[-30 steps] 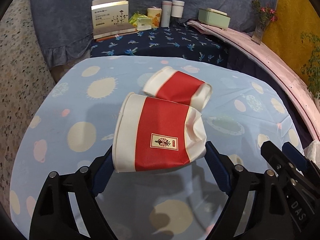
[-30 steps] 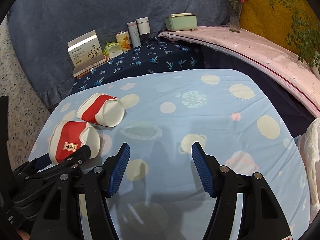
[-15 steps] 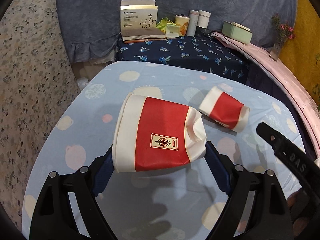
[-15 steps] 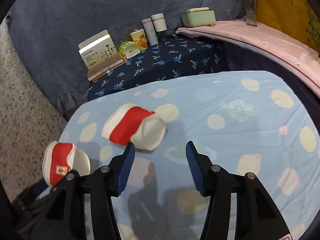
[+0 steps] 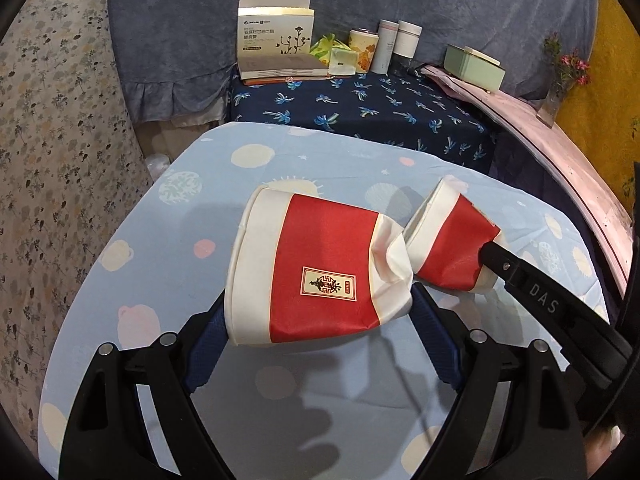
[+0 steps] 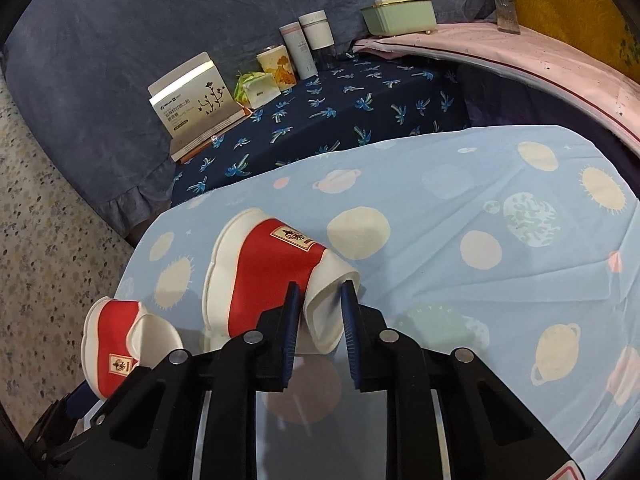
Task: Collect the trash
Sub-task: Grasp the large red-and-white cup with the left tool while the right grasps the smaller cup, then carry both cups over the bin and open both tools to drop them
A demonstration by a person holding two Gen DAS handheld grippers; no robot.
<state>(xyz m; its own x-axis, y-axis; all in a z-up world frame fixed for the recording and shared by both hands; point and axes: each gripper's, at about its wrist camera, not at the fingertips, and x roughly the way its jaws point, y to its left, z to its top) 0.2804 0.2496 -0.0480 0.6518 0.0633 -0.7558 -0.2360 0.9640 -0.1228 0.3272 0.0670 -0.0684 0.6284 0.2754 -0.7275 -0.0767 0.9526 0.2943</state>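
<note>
My left gripper (image 5: 316, 320) is shut on a crushed red-and-white paper cup (image 5: 316, 272), held sideways above the light blue table (image 5: 200, 208). That cup also shows at the lower left of the right wrist view (image 6: 120, 344). A second red-and-white paper cup (image 6: 268, 272) lies on its side on the table. My right gripper (image 6: 320, 300) is shut on the rim of this second cup, its jaws pinching the crumpled white edge. In the left wrist view the second cup (image 5: 452, 240) sits just right of the first, with the right gripper's arm (image 5: 540, 300) reaching to it.
Behind the table is a lower surface with a dark blue palm-print cloth (image 5: 360, 108). On it stand a white box (image 5: 276, 40), tins and bottles (image 5: 396, 46). A green box (image 5: 474, 68) and a flower vase (image 5: 560, 80) stand on a pink ledge. Speckled floor lies left.
My right gripper moved left to the second cup and closed on its rim. My left gripper kept hold of the first cup and shifted left toward the table's edge.
</note>
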